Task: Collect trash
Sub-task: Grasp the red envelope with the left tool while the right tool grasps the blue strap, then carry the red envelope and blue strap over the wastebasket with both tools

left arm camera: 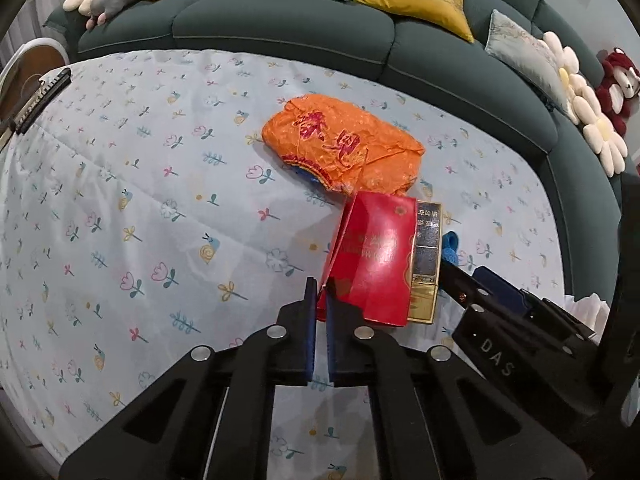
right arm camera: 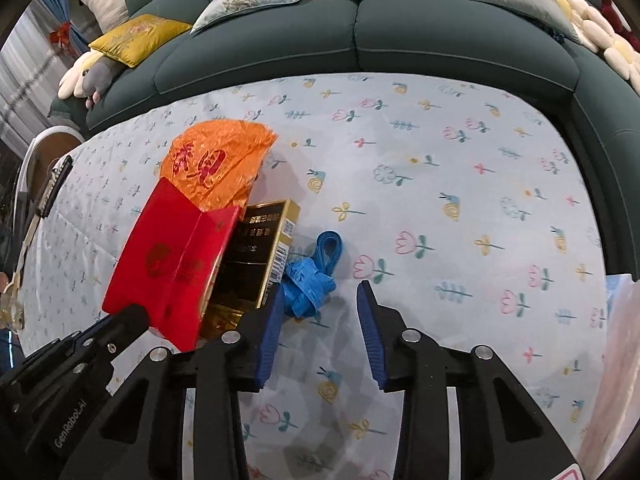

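While pinching the near corner of the red box (left arm camera: pixel 372 264), left gripper (left arm camera: pixel 320 296) shows jaws pressed nearly together, thin red card edge caught between the blue pads (left arm camera: pixel 310 336). Red box tilted up off the floral cloth (left arm camera: pixel 120 200), leaning at 12 o'clock from the fingertips. Gold-and-black box (left arm camera: pixel 428 256) touching its side at 3 o'clock. Orange wrapper (left arm camera: pixel 340 148) crumpled, just beyond both boxes at 12 o'clock, red characters on top.

Right gripper (right arm camera: pixel 320 300) with jaws spread, nothing pinched; bare cloth between the pads. Blue ribbon (right arm camera: pixel 312 276) bunched at 11 o'clock of the gap, touching or just beside the left pad (right arm camera: pixel 272 320); cannot tell which. Gold-and-black box directly at 9 o'clock of the ribbon, red box past it.

Green sofa (left arm camera: pixel 280 32) curving round the far edge of the cloth, yellow and grey cushions along its back, plush toys at both ends.
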A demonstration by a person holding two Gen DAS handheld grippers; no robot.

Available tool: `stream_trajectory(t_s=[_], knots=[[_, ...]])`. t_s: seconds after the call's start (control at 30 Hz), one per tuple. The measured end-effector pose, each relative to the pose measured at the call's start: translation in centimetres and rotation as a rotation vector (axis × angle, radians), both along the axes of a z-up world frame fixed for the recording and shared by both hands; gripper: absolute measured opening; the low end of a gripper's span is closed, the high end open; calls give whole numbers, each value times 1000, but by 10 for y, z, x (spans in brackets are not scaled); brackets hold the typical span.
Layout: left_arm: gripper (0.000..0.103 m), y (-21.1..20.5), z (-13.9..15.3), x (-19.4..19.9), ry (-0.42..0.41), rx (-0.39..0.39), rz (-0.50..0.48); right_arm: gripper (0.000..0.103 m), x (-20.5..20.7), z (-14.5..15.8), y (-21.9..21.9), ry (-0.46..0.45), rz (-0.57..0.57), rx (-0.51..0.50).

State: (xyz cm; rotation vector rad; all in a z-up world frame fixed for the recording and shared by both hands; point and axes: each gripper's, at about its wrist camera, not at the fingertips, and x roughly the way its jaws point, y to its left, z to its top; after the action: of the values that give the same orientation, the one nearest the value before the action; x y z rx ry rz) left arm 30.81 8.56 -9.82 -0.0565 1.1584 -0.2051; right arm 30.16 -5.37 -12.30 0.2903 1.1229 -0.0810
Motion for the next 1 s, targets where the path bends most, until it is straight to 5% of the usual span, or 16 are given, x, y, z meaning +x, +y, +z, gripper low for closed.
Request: stream_trajectory(t_s=[0.37,1.0], knots=[[2,2,-5,-5,16,5,3,21,0,-9,8,11,16,19],[0,-71,62,-82,-72,-9,-121,21,-101,72,-70,-112,-101,18]])
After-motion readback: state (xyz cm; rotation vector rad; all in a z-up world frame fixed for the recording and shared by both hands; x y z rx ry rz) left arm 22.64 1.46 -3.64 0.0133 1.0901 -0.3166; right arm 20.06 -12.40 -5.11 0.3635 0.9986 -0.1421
